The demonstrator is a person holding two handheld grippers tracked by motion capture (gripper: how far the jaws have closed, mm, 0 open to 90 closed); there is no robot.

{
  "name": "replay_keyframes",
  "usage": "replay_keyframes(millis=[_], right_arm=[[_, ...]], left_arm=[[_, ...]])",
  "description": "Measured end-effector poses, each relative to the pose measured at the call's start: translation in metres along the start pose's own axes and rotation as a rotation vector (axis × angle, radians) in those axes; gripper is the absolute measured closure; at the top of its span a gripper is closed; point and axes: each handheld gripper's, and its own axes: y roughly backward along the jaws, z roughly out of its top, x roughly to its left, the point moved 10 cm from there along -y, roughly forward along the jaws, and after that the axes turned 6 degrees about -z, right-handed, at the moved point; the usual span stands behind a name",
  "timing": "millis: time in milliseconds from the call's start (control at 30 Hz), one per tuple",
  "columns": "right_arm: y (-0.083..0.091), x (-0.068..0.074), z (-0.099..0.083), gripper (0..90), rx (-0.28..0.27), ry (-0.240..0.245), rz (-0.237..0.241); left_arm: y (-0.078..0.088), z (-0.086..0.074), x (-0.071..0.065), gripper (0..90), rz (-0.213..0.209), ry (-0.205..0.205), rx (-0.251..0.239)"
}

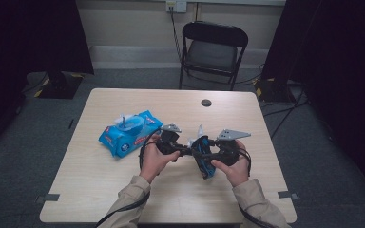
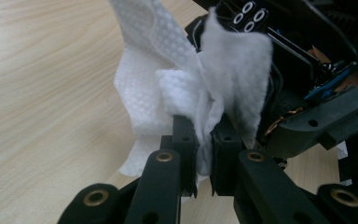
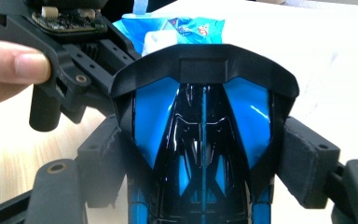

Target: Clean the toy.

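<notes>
The blue wet-wipe pack [image 1: 129, 133] lying left of centre on the table [image 1: 100, 190] has red and white print on it, but it's way too small and blurry to read in either the high view or the right gripper view, so no brand to report. No readable writing on the toy car [image 3: 203, 140] either, just glossy blue and black panels with a black rear wing.

The left gripper [image 2: 204, 140] has its jaws pinched nearly together on a white wipe [image 2: 186, 88], which bunches up above them; that view shows the wipe's dimpled texture, which the high view reduces to a white scrap between the hands. The right gripper [image 3: 203, 154] has its pads pressed on both sides of the car, held just above the table's near middle. The person's left hand [image 3: 9, 70] shows close up there too.
</notes>
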Motion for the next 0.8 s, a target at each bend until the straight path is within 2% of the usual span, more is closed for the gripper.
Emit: replay_keyframes(millis=[367,567,667,800], right_arm=[[0.0,0.0,0.001,25.5,-0.007,-0.009,0.001],[0.0,-0.001,0.001,25.5,-0.008,-0.013,0.002],[0.0,-0.002,0.002,25.5,-0.012,-0.015,-0.002],[0.001,-0.003,0.003,25.5,-0.014,-0.018,-0.003]], left_arm=[[-0.019,-0.019,-0.006,83.0,-0.045,0.027,0.01],[-0.029,-0.031,-0.011,83.0,-0.073,0.029,0.041],[-0.033,-0.036,-0.013,83.0,-0.091,0.039,0.034],[-0.039,-0.044,-0.016,83.0,-0.103,0.048,0.052]])
